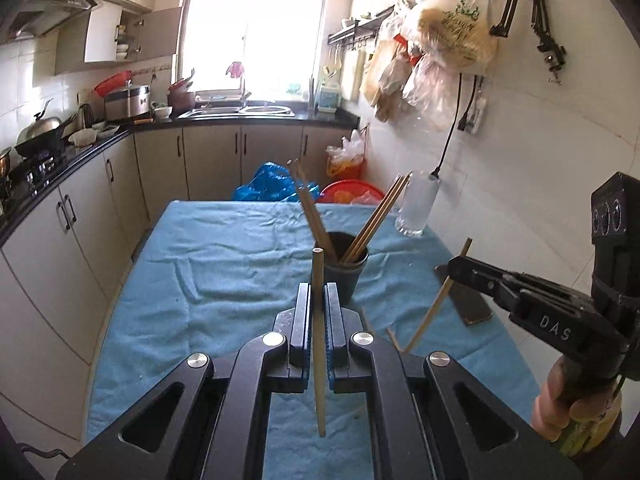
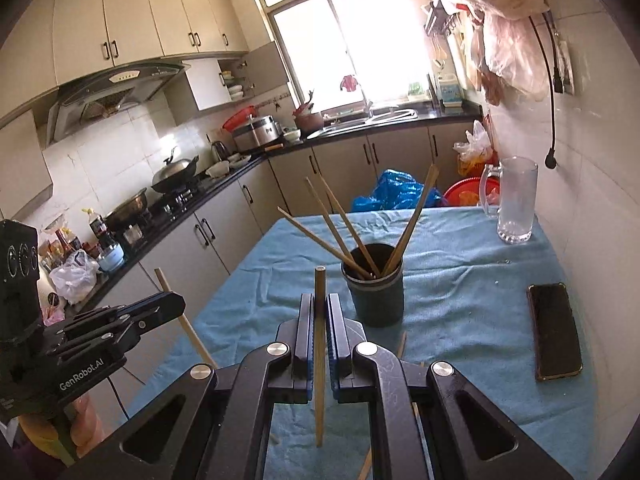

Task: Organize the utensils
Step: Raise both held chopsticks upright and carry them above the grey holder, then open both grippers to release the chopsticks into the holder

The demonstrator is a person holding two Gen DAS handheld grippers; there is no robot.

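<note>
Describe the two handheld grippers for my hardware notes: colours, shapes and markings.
Both are black, with angular cut-out linkages, silver pivot bolts and blue-padded parallel fingers. The left gripper reads "GenRobot.AI"; the right gripper reads "DAS". Each carries a black box with round ports. The handles look yellow-green. No sleeves are visible.

Bright window [image 1: 256, 36] over sink, cream cabinets [image 2: 132, 20], white tile walls, black counter [image 1: 80, 152].

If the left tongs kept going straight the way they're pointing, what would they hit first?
Most likely the dark cup holding chopsticks, just beyond the left tongs. The chopstick they clamp would probably touch its rim first, though depth is hard to judge.
</note>
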